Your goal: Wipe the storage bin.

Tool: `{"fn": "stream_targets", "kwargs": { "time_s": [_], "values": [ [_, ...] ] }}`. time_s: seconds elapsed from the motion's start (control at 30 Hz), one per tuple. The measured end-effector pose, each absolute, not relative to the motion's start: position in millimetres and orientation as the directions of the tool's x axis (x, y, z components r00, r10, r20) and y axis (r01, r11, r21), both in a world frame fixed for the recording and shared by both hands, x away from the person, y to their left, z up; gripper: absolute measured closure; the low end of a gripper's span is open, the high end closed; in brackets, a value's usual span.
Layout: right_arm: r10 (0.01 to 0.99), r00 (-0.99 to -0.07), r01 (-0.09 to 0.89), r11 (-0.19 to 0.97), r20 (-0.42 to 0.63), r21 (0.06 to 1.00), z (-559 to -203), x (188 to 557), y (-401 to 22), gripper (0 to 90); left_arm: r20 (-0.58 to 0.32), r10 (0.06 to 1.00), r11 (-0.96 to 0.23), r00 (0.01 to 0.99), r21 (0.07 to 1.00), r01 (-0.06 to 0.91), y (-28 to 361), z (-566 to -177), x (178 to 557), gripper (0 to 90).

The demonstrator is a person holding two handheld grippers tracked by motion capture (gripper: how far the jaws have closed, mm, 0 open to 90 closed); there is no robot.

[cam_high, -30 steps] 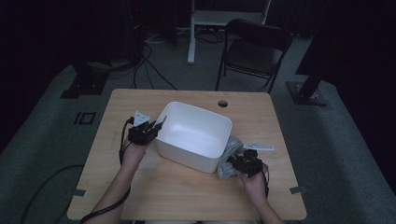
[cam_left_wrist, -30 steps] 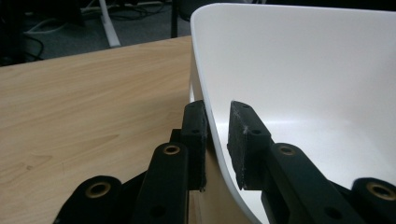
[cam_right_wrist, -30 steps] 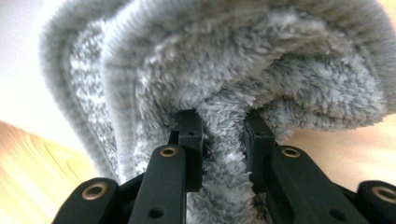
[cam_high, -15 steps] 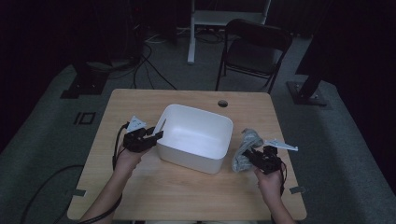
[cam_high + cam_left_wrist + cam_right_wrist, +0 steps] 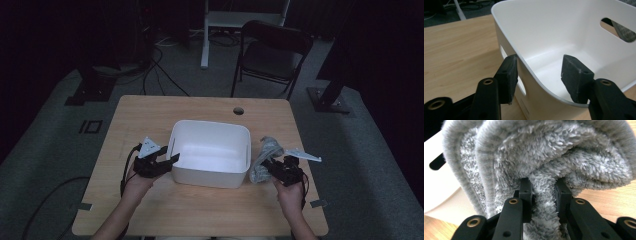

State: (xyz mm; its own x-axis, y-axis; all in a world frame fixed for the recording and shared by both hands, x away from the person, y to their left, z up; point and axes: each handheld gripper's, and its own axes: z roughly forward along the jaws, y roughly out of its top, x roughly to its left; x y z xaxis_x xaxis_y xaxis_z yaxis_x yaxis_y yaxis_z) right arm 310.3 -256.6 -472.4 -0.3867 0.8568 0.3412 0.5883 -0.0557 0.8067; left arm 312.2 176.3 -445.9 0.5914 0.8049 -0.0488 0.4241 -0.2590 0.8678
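Left claw (image 5: 172, 159) sits at the left wall of the white tub (image 5: 212, 131). Its jaws straddle the tub's rim, one outside, one inside; they have just been opening, and the pads stand clear of the wall in the left gripper view. The tub stands mid-desk (image 5: 150, 110). Just right of the tub, the right claw (image 5: 265, 165) pinches a fold of the grey fleece cloth (image 5: 265, 152), jaws narrow on the pile. The cloth hangs bunched against the tub's right wall.

The grey towel (image 5: 554, 165) runs past the picture's top edge and hides the jaws' tips.
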Motion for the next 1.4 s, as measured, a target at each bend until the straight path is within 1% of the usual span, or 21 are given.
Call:
{"fn": "stream_targets", "kwargs": {
  "time_s": [0.03,0.1,0.2,0.43,0.5,0.57,0.6,0.63,0.67,0.7,0.73,0.83,0.87,0.93,0.97,1.0,1.07,1.2,1.3,1.37,1.4],
  "values": [
    [0.856,-0.387,0.588,-0.056,0.342,0.807,-472,310,-257,73.3,-0.049,0.805,-0.259,0.591,0.868,0.424,176,-446,312,45.7],
    [0.857,-0.386,0.586,-0.059,0.342,0.808,-472,310,-258,73.3,-0.082,0.779,-0.265,0.621,0.855,0.445,176,-442,304,43.4],
    [0.859,-0.381,0.586,-0.062,0.342,0.808,-472,311,-260,73.1,-0.102,0.758,-0.273,0.644,0.848,0.455,177,-441,298,42.8],
    [0.864,-0.375,0.579,-0.064,0.335,0.812,-472,310,-261,72.9,-0.074,0.757,-0.269,0.649,0.870,0.413,188,-434,296,41.4],
    [0.863,-0.375,0.580,-0.067,0.339,0.812,-472,310,-262,72.8,-0.062,0.756,-0.266,0.652,0.881,0.392,190,-431,300,39.4],
    [0.862,-0.372,0.582,-0.072,0.344,0.810,-472,311,-263,72.8,-0.071,0.755,-0.245,0.652,0.892,0.380,194,-427,307,38.9],
    [0.862,-0.373,0.582,-0.072,0.344,0.810,-472,311,-263,72.9,-0.068,0.744,-0.228,0.665,0.909,0.348,197,-425,316,38.5],
    [0.862,-0.373,0.582,-0.072,0.344,0.810,-472,311,-263,72.9,-0.068,0.744,-0.228,0.665,0.909,0.348,197,-425,316,38.5],
    [0.861,-0.380,0.581,-0.063,0.339,0.811,-472,310,-263,72.8,-0.085,0.725,-0.199,0.683,0.924,0.327,201,-422,328,38.5],
    [0.861,-0.380,0.581,-0.063,0.339,0.811,-472,310,-263,72.8,-0.085,0.725,-0.199,0.683,0.924,0.327,201,-422,328,38.6],
    [0.862,-0.378,0.582,-0.062,0.337,0.811,-472,310,-264,72.8,-0.073,0.717,-0.199,0.693,0.931,0.305,204,-421,343,38.6],
    [0.863,-0.376,0.581,-0.065,0.338,0.811,-472,310,-265,72.8,-0.078,0.703,-0.191,0.707,0.937,0.293,205,-421,356,39.5],
    [0.863,-0.375,0.581,-0.065,0.338,0.811,-473,310,-266,72.8,-0.059,0.701,-0.207,0.711,0.937,0.281,204,-422,370,39.7],
    [0.863,-0.371,0.582,-0.072,0.343,0.810,-473,311,-267,72.8,-0.063,0.697,-0.217,0.714,0.931,0.294,203,-425,385,39.9],
    [0.863,-0.371,0.582,-0.072,0.343,0.810,-473,311,-267,72.8,-0.063,0.697,-0.217,0.714,0.931,0.294,203,-425,385,39.9],
    [0.863,-0.371,0.580,-0.072,0.342,0.811,-474,310,-268,72.8,-0.058,0.685,-0.238,0.726,0.924,0.299,200,-429,400,39.9],
    [0.863,-0.373,0.580,-0.070,0.341,0.811,-474,310,-268,72.8,-0.057,0.690,-0.253,0.722,0.915,0.314,197,-433,409,40.0],
    [0.862,-0.374,0.583,-0.069,0.342,0.810,-475,311,-268,72.8,-0.085,0.682,-0.251,0.726,0.906,0.342,195,-439,427,40.8],
    [0.862,-0.375,0.583,-0.067,0.342,0.809,-476,311,-267,72.7,-0.095,0.651,-0.246,0.753,0.912,0.328,192,-441,434,42.6],
    [0.860,-0.375,0.584,-0.071,0.346,0.808,-476,312,-268,72.8,-0.100,0.640,-0.247,0.762,0.912,0.327,191,-442,435,45.9],
    [0.861,-0.373,0.583,-0.072,0.345,0.809,-476,312,-268,72.7,-0.080,0.627,-0.270,0.775,0.911,0.312,187,-444,439,46.3]
  ]
}}
